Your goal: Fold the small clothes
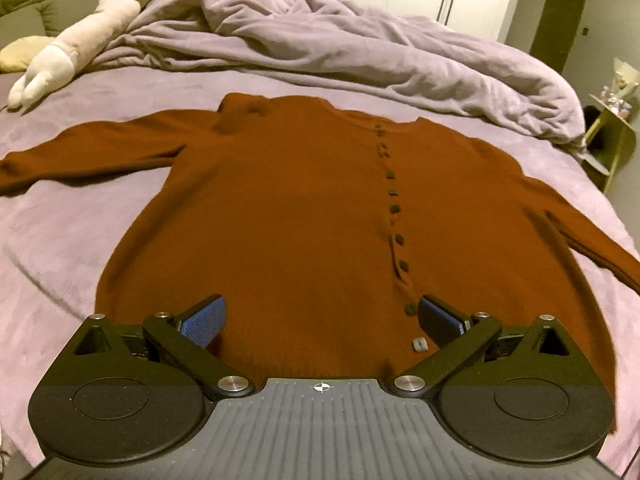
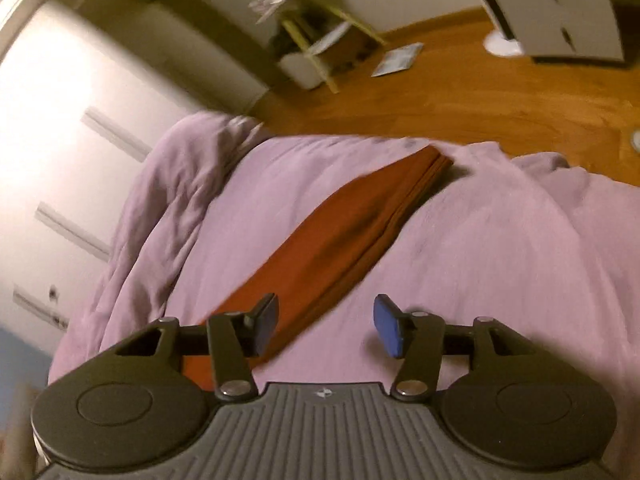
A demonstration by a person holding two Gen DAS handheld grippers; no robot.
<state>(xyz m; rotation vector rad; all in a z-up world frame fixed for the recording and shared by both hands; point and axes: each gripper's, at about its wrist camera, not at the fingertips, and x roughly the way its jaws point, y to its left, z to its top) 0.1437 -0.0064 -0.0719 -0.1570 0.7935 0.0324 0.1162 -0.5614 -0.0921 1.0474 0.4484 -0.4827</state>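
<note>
Rust-brown buttoned cardigan [image 1: 304,208] lies flat on lilac bedsheet [image 1: 80,240], sleeves spread. Left gripper [image 1: 320,320] over near hem, jaws wide, empty. Right gripper [image 2: 326,326] jaws apart above right sleeve [image 2: 340,232], gripping nothing.

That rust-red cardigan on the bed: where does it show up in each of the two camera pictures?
Left wrist view: the cardigan lies flat across the middle, buttons up, sleeves spread to both sides, its hem at the open left tool.
Right wrist view: only one sleeve shows, a diagonal band running from the open right tool up toward the bed's edge.
Shared landmark: the small green shelf beside the bed.
</note>
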